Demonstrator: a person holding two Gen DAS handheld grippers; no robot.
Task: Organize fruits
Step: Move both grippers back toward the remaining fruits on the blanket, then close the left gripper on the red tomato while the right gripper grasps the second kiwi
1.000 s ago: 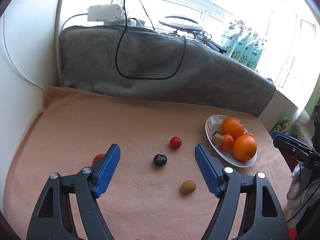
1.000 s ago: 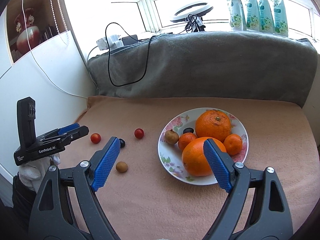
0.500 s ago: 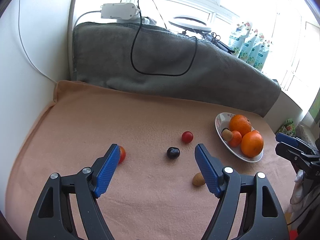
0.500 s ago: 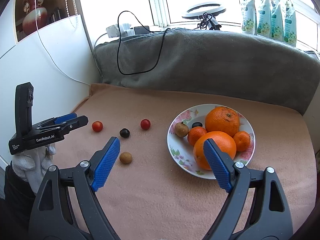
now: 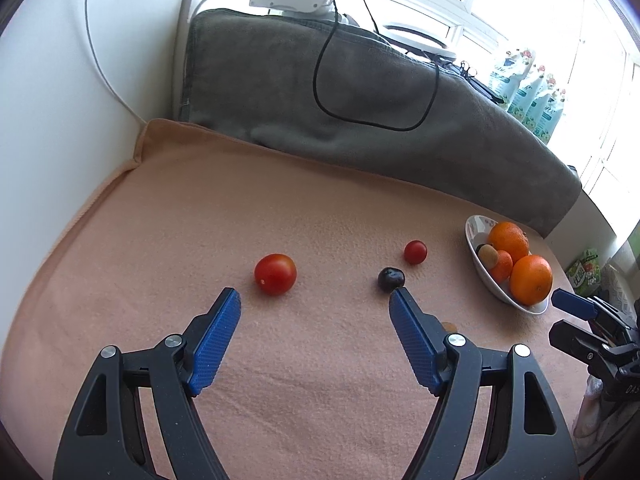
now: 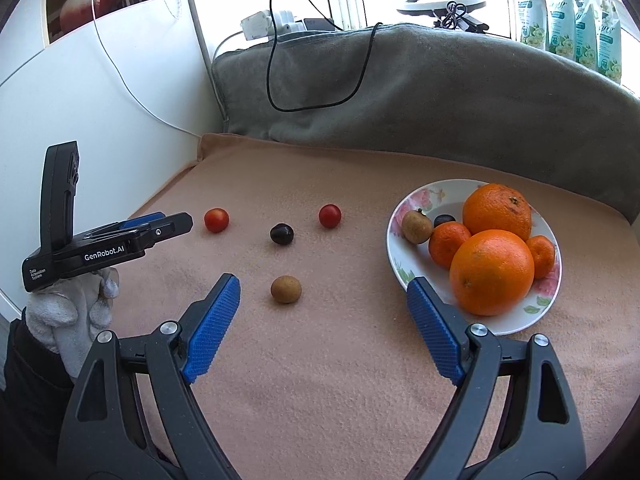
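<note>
Both grippers hung open and empty: the left gripper near the cherry tomato, the right gripper near the brown longan. Next each must straddle its fruit, clamp gently, then carry it right to the plate.

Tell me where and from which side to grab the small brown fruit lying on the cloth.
Grip the small brown fruit across its widest middle, coming down from above and in front with the right hand-held gripper, whose open jaws already frame it. It is round, so any pair of opposite sides should do. It lies apart from the dark fruit and the plate, leaving room for both fingers.
</note>
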